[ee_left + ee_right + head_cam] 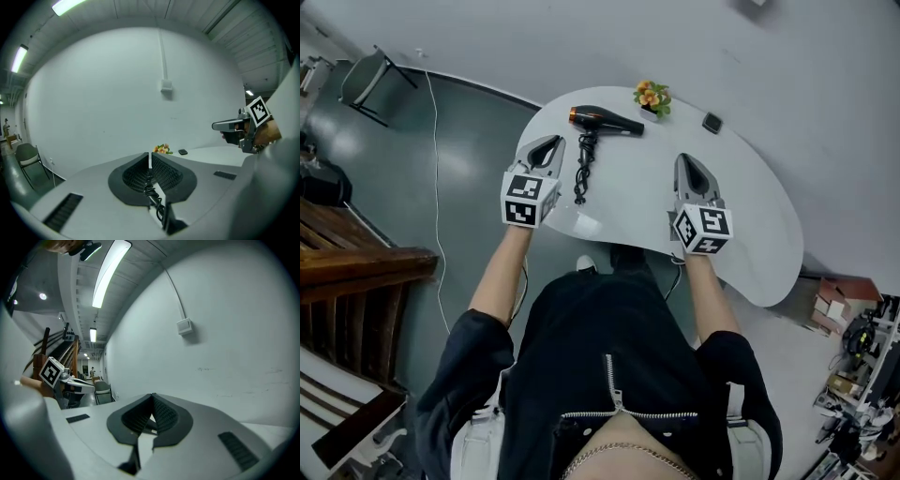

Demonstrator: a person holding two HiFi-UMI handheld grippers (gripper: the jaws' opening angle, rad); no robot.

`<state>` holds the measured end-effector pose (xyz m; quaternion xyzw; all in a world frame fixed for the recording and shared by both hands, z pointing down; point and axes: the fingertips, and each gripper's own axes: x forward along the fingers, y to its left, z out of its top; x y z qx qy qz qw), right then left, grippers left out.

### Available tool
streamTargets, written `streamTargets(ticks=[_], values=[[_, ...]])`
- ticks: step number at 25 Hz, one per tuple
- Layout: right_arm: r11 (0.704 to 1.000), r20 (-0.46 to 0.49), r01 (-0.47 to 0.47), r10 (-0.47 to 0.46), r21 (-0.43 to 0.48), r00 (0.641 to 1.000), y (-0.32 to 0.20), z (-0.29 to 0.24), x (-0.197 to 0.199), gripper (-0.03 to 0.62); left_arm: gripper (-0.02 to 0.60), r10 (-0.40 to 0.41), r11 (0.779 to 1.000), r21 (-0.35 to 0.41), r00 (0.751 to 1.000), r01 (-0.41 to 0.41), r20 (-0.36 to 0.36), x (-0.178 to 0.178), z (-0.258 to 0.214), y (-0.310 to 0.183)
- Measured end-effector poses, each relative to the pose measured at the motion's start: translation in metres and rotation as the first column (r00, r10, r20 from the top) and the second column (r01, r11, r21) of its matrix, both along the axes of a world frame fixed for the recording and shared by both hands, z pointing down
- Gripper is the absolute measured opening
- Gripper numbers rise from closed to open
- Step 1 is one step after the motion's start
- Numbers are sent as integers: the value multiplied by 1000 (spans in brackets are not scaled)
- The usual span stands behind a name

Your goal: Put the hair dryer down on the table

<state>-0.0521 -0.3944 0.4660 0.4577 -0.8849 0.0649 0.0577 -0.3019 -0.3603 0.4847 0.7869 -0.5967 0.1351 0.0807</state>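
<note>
The black hair dryer w/ copper rear ring (605, 120) lies on the white rounded table (750, 216), far side, touched by neither tool, so the put-down looks done; best now is backing the left gripper (553, 141) off w/o snagging the coiled black cord (582, 173) just beside it. Only head view shows the dryer; the gripper views show the jaws of left gripper & right gripper (686, 159) pressed together, empty.

Black hair dryer (607, 122) with an orange ring lies on its side on the white desk (750, 216); its coiled cord (582, 174) trails nearward.
</note>
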Motion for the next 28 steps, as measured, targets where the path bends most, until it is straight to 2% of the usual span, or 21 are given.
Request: streamTargets(ticks=[8, 12, 18, 28], values=[[999, -27, 30, -30, 11, 999, 15, 1, -7, 5, 35, 5, 999, 35, 999, -3, -44, 3, -12, 10], [1000, -24, 12, -12, 16, 1000, 18, 0, 0, 5, 35, 20, 998, 59, 999, -18, -42, 11, -15, 13], [1000, -29, -10, 11, 23, 1000, 15, 1, 7, 4, 35, 21, 999, 51, 998, -18, -55, 13, -9, 14], [1000, -32, 8, -7, 14, 999, 14, 5, -2, 5, 35, 13, 999, 31, 998, -11, -68, 9, -3, 12]])
